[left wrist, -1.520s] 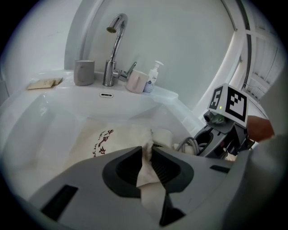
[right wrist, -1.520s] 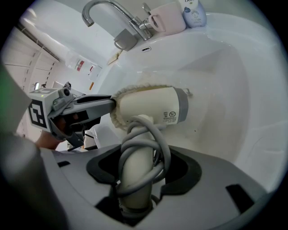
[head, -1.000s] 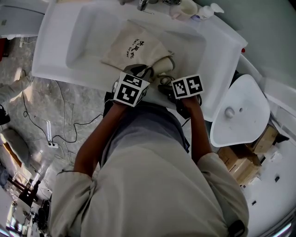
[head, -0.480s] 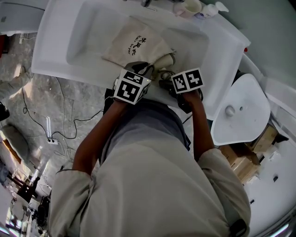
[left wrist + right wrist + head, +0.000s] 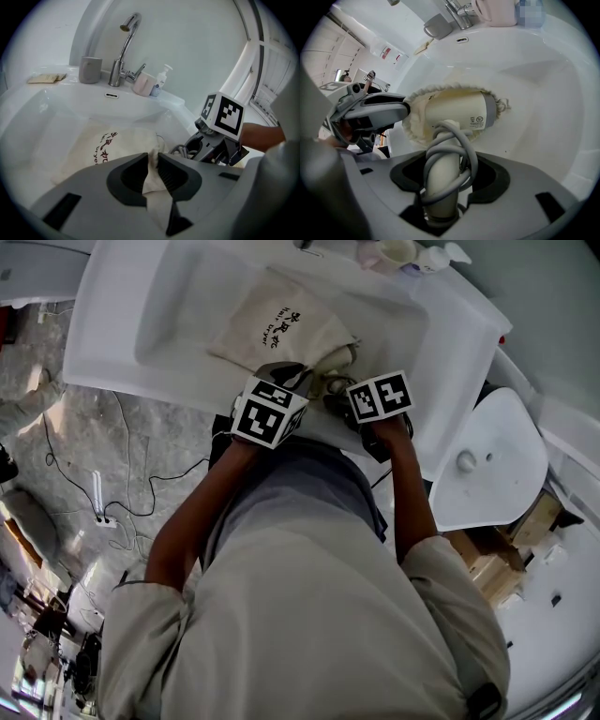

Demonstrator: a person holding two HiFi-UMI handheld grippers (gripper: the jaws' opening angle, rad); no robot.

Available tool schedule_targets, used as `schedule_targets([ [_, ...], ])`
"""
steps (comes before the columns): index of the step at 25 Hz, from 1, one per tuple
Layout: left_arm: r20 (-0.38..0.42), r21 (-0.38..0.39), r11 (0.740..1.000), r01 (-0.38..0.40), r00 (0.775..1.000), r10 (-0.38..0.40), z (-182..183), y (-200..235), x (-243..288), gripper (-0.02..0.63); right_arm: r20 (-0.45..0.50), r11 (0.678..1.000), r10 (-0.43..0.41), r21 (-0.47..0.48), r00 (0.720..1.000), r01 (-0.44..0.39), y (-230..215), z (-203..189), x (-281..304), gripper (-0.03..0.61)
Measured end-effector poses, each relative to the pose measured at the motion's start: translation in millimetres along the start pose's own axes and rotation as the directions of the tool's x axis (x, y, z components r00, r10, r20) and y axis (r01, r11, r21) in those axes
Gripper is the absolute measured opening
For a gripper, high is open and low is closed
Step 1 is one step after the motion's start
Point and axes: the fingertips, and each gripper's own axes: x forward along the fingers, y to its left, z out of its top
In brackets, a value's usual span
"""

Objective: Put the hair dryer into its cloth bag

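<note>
There, in the sink, the cloth bag was pinched at its rim by the nearly closed jaws of the left gripper. The hair dryer was clamped by its cord-wrapped handle in the right gripper, whose jaws were held partly apart; its barrel was lodged in the bag's mouth, over the sink's basin.

bg: white sink w/ chrome tap | grey stone floor, cables | toilet rt, boxes
</note>
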Motion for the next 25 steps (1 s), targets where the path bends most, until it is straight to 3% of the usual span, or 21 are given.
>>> schedule_targets([
  [25,0.024,-0.001,1.0,0.025,0.999,-0.025,-2,-1,-8,0.069,-0.003,0.999,-0.016,-0.051,1.0,0.016,-3,21,15,0.253],
])
